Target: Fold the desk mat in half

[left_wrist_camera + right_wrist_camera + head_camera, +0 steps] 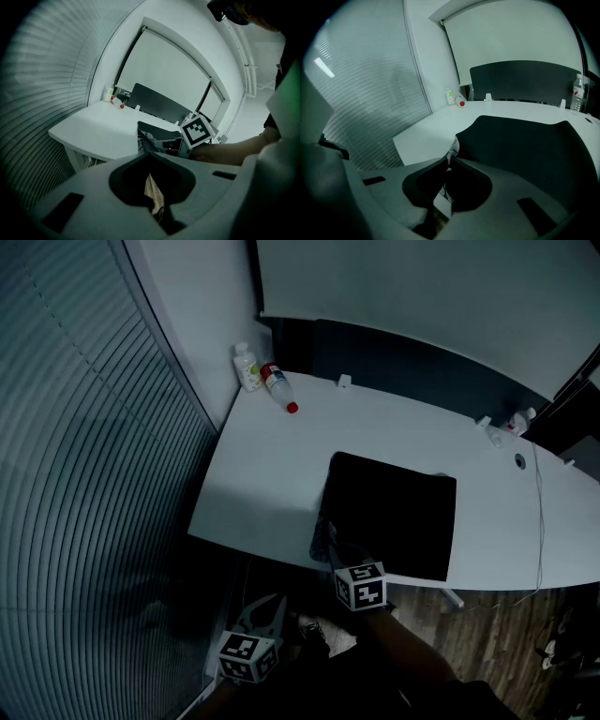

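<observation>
A black desk mat lies flat on the white desk, close to its near edge. My right gripper is at the mat's near-left corner and is shut on it. In the right gripper view the jaws pinch that corner of the mat, and a bit of pale patterned underside curls up there. My left gripper hangs below the desk's near edge, left of the right one, away from the mat. Its jaw tips meet with nothing between them. From the left gripper view I see the right gripper at the mat's corner.
Two bottles sit at the desk's far-left corner. Small bottles stand at the far right, and a thin cable runs down that side. Window blinds line the left. A dark partition backs the desk.
</observation>
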The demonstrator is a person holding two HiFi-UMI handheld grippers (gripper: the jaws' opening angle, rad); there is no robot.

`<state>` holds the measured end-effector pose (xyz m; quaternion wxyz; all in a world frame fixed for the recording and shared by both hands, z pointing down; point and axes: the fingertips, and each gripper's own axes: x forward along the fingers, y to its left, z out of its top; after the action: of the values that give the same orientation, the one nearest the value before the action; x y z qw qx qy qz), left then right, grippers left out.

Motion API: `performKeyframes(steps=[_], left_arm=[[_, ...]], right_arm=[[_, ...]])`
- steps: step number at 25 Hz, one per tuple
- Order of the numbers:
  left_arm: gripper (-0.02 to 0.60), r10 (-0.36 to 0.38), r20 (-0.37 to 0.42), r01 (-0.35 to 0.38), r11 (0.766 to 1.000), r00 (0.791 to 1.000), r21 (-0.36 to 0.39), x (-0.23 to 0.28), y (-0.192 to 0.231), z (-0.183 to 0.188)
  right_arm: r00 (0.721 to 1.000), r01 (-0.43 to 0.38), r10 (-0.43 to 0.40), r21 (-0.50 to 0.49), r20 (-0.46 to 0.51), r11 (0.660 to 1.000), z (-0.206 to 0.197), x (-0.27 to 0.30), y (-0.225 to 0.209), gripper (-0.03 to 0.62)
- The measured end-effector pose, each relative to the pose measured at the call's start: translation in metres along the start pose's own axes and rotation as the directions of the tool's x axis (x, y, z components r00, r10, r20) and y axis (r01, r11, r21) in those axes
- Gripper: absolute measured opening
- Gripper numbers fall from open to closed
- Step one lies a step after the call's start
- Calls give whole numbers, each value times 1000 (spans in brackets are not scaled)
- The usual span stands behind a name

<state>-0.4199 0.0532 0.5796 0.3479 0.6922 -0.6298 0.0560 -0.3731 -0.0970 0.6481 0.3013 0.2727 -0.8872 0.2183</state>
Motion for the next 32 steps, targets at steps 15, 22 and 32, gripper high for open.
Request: performKeyframes(steps=[15,22,32], left_arm=[[6,24,-5,-24,1000,1000,-15,-13,-7,1],[6,22,-3,-22,1000,1000,-8,-20,-11,1],[6,-49,16,49,998,999,38,-9,-30,0]], right_arm=[[999,-35,34,-51,-33,998,-15,-4,21,43],[998,-60,59,-69,-25,996,-12,-13,33,91],[997,-50,53,-62,48,997,-17,-39,34,89]])
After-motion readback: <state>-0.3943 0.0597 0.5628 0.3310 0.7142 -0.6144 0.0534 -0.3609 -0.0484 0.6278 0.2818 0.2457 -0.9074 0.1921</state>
